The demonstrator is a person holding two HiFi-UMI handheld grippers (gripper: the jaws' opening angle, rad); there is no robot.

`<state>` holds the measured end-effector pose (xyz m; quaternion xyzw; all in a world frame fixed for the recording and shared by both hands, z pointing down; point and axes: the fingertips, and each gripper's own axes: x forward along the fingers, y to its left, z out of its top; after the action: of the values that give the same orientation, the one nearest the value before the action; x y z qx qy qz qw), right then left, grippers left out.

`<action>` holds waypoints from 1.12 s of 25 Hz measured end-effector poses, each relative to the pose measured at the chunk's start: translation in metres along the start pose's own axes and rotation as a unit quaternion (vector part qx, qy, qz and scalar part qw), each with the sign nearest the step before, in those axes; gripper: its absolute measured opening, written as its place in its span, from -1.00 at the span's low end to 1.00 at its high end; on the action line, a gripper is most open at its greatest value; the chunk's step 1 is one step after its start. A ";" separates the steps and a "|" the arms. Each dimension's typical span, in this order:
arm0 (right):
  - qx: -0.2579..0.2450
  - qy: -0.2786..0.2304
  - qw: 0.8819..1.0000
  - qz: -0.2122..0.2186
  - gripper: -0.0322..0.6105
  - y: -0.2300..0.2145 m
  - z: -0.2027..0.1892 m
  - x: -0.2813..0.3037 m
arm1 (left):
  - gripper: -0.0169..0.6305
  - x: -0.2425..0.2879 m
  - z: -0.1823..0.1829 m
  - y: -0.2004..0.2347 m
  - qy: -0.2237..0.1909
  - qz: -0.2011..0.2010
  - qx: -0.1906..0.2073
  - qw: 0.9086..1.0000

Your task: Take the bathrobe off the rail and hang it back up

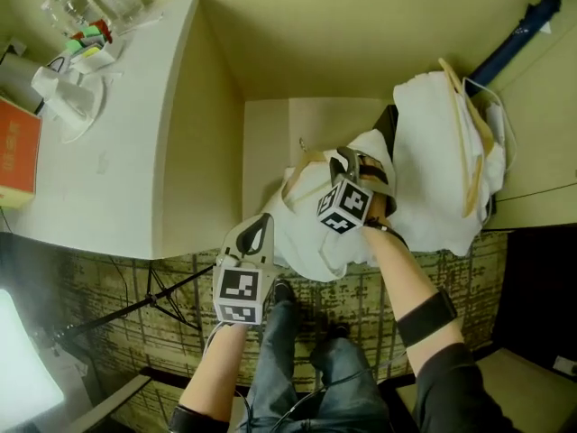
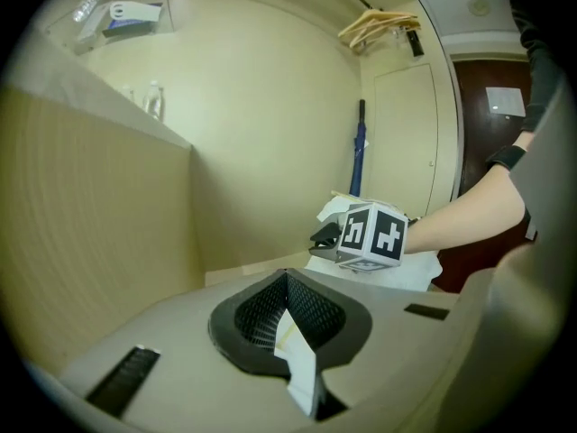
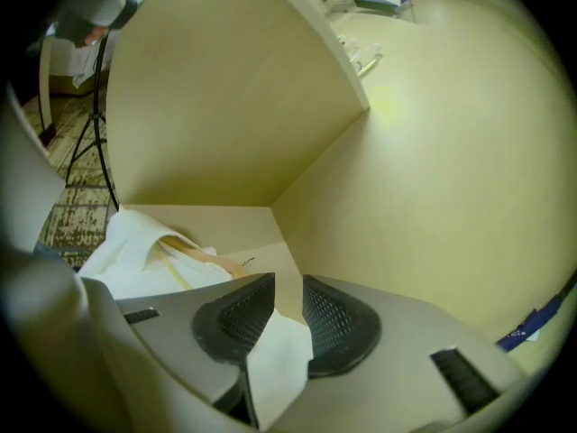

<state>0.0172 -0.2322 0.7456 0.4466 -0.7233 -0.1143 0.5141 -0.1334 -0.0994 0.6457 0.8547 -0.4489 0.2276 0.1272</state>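
Note:
A white bathrobe (image 1: 315,237) on a wooden hanger (image 1: 305,180) hangs bunched in the wardrobe corner below me. My left gripper (image 1: 262,224) is at the robe's left edge. In the left gripper view its jaws (image 2: 287,280) are shut on a fold of the white cloth (image 2: 299,354). My right gripper (image 1: 348,161) is over the robe's top, near the hanger. In the right gripper view (image 3: 288,285) a thick flap of the robe (image 3: 275,359) fills the lower gap between the pads, and the robe (image 3: 135,242) with its hanger (image 3: 194,262) lies beneath.
A second white robe (image 1: 437,165) on a hanger sits to the right, with a blue umbrella (image 1: 516,36) in the corner. A white counter (image 1: 135,152) with glasses and an orange box (image 1: 16,152) stands on the left. A tripod (image 1: 135,303) stands on the patterned carpet.

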 end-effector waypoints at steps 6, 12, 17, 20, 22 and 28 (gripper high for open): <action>0.112 -0.040 0.993 0.004 -0.82 -0.055 0.019 -0.121 | -0.93 -0.050 0.059 -0.030 -0.010 0.010 -0.019 1.000; 0.269 -0.111 0.956 0.045 -0.84 -0.105 0.039 -0.254 | -0.93 -0.106 0.127 -0.063 -0.029 0.014 -0.037 0.999; 0.355 -0.161 0.919 0.056 -0.84 -0.137 0.040 -0.349 | -0.93 -0.149 0.180 -0.080 -0.054 0.018 -0.036 0.998; 0.382 -0.180 0.905 0.054 -0.84 -0.146 0.033 -0.390 | -0.93 -0.175 0.206 -0.085 -0.073 0.023 -0.032 0.997; 0.401 -0.188 0.895 0.053 -0.83 -0.147 0.025 -0.416 | -0.93 -0.194 0.217 -0.092 -0.081 0.021 -0.032 0.996; 0.434 -0.200 0.877 0.049 -0.83 -0.143 0.003 -0.475 | -0.93 -0.237 0.230 -0.111 -0.093 0.018 -0.039 0.995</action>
<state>0.1248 0.0478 0.3501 0.5565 -0.8086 0.1501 0.1182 -0.0956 0.0348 0.3267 0.8584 -0.4825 0.1315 0.1138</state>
